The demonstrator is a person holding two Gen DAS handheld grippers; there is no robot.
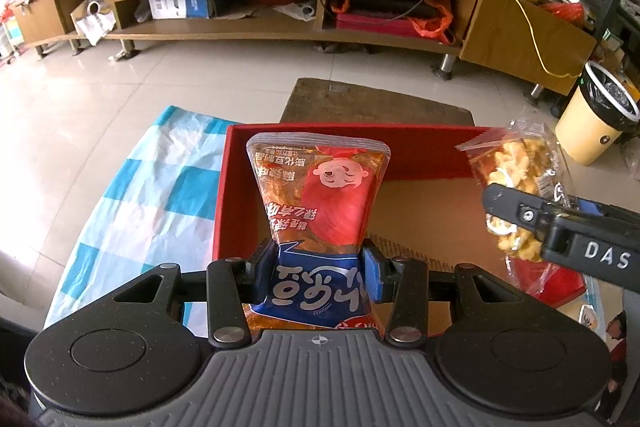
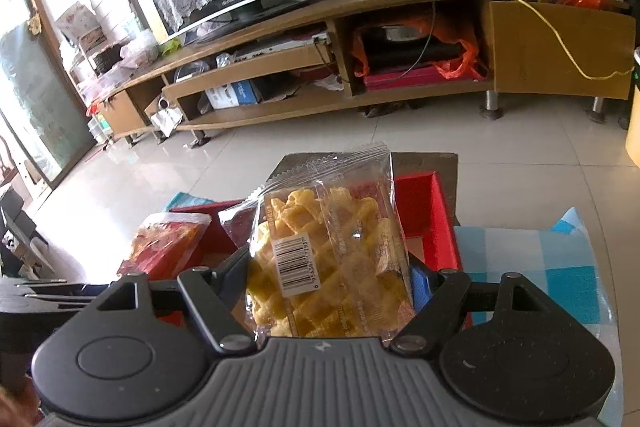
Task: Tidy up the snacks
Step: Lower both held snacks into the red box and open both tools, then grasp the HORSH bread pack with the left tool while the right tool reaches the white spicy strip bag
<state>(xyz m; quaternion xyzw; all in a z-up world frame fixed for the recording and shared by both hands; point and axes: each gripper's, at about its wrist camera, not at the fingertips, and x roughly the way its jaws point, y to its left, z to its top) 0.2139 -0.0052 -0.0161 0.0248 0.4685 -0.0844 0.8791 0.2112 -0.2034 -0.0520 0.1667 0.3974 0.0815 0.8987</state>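
My left gripper is shut on an orange, red and blue snack bag, held upright over the left part of an open red box with a brown cardboard floor. My right gripper is shut on a clear bag of yellow lattice crisps, held above the same red box. In the left wrist view the right gripper and its crisp bag hang over the box's right side. The left gripper's bag also shows in the right wrist view.
The box stands on a blue and white checked cloth over a table. Beyond it lie a brown mat, tiled floor and a long wooden TV cabinet. A cream waste bin stands on the right.
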